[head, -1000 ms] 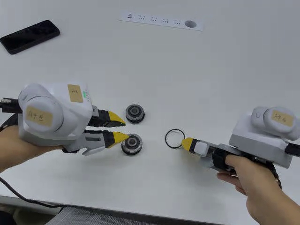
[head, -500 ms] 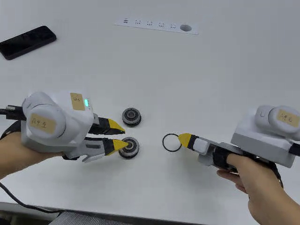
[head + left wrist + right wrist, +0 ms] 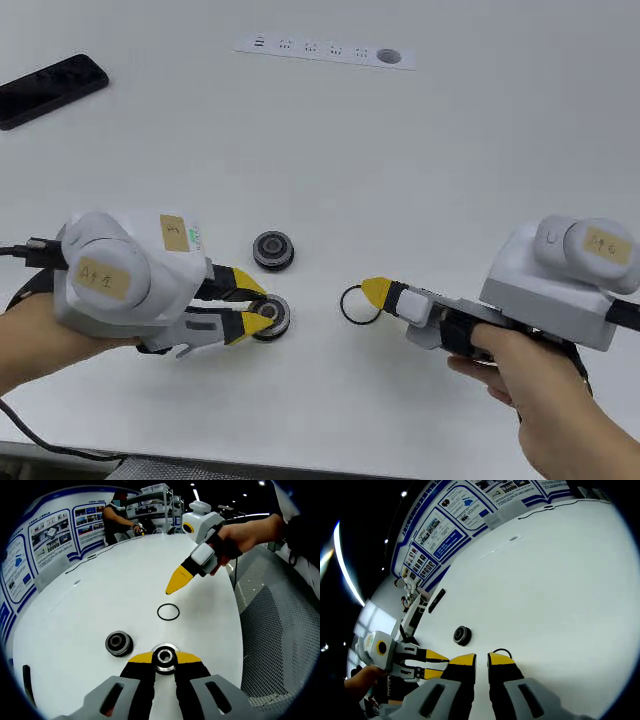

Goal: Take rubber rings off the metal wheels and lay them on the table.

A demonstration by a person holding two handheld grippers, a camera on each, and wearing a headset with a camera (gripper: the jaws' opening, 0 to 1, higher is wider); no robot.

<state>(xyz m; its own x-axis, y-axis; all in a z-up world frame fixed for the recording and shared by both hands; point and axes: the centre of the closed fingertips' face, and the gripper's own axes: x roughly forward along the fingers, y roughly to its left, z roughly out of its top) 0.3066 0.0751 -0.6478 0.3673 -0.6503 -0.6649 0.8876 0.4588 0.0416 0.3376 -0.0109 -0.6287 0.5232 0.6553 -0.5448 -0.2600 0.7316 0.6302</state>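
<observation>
A white counter is seen from above, with a hand-held gripper at each side. At the left, the left gripper is held low over the counter, and its yellow-tipped jaws are closed on the near wheel, one tip on each side of it. In the left gripper view this wheel is seen pinched between the two tips, with a bright metal rim around a dark centre. The far wheel is set flat on the counter just beyond the near wheel, apart from it and from the jaws. A dark outer band is shown around it.

To the right of the near wheel, a thin black rubber ring is laid flat on the counter, near the wheels and touching neither. At the right, the right gripper is held by a hand, with its yellow tip pointed left and placed at the right edge of the ring. In the right gripper view the jaws are seen drawn almost together with nothing between them, and part of the ring is seen just past their tips.

At the far left of the counter a black phone is laid flat. At the far edge, near the middle, a white power strip is set.
</observation>
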